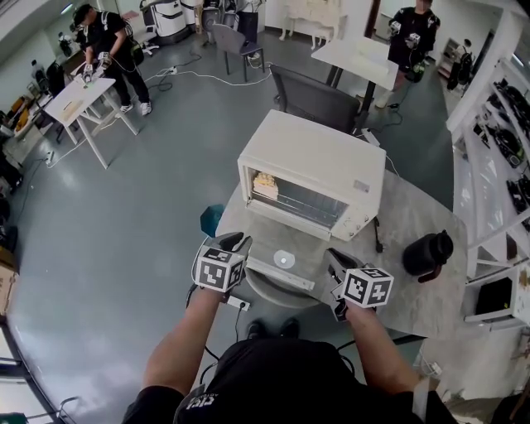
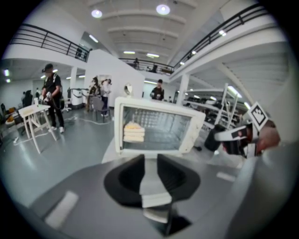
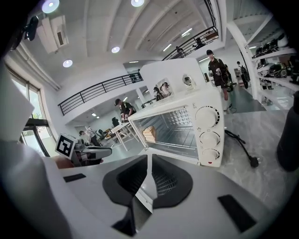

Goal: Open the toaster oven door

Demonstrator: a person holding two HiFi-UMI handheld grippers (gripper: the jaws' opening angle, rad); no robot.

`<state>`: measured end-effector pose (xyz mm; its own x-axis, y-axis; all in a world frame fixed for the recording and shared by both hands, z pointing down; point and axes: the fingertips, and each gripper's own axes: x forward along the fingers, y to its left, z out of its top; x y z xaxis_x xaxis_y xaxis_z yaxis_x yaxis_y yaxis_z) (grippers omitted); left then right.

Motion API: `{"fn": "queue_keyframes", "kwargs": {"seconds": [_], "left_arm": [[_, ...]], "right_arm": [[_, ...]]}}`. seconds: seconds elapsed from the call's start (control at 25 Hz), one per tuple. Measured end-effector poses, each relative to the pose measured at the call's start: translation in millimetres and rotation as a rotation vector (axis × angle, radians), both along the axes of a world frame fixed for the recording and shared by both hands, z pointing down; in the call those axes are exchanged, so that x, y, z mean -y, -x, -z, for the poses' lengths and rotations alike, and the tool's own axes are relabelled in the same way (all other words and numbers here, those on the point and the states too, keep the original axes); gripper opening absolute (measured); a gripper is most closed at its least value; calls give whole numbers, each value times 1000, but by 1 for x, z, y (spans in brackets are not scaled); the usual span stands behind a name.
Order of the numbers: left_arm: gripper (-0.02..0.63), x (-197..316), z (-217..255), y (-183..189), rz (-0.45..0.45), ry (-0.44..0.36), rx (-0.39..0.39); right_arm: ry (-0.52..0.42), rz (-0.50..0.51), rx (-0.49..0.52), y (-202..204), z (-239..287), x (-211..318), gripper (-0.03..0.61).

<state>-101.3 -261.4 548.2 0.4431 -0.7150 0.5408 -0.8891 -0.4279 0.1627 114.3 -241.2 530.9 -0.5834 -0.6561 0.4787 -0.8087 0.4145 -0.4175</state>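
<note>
Toaster oven (image 1: pixel 315 161) on grey marbled table (image 1: pixel 418 217), long axis across the view, front facing person. Door (image 1: pixel 280 267) down flat, handle edge toward person. Bread stack (image 1: pixel 265 184) inside, left. Control-panel print too small to read. Left gripper (image 2: pixel 149 162): jaws moderately apart, empty. Right gripper (image 3: pixel 148 162): jaws nearly together with a thin slit between, empty.

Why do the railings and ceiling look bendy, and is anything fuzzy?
Left gripper view: the wide lens bends the railing and darkens the corners; the left tongs look fuzzy, the toaster oven sharper. Right gripper view: same bending, ceiling lamps glare. Head view: even light, floor curves at the edges.
</note>
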Motion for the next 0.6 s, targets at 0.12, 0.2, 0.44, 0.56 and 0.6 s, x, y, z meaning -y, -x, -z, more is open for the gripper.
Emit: {"fn": "queue_keyframes", "kwargs": {"seconds": [0.12,0.2,0.44,0.56,0.6], "left_arm": [[64,5,27,-2,-6,-34,-23],[60,5,46,-4,-13,-63,-40],[57,3,99,0,-9,-200,-39],[52,-1,122,5,7,-266,-50],[51,-3,130,7,11,-287,-51]], "right_arm": [[-49,21,-11,3,17,7,23],[-83,32,-14,6,30,9,23],[-179,105,-13,23,67,5,20],[-247,131,-22,28,89,2,10],[-269,134,-25,29,96,1,5]]}}
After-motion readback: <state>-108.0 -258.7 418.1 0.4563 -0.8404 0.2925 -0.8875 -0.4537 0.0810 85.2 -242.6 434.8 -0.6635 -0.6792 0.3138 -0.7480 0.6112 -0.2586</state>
